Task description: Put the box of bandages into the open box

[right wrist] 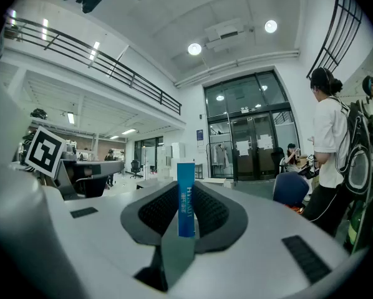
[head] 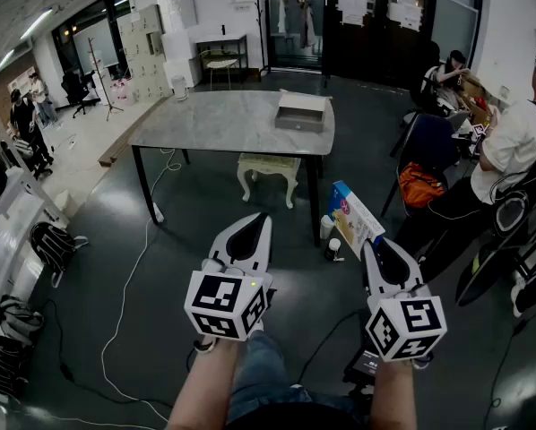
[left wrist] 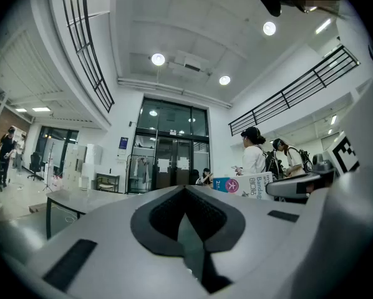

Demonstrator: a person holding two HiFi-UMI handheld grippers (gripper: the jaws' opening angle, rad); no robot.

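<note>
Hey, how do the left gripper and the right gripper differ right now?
The left gripper is shut on nothing, its jaws together; the right gripper is shut on the bandage box. The left gripper's jaws taper to a bare tip, while the right gripper's have the blue and white box sticking out past them. Both point ahead towards the table.

Grey marble table [head: 216, 124] on dark floor [head: 196, 213], glass doors [head: 295, 16] behind.
</note>
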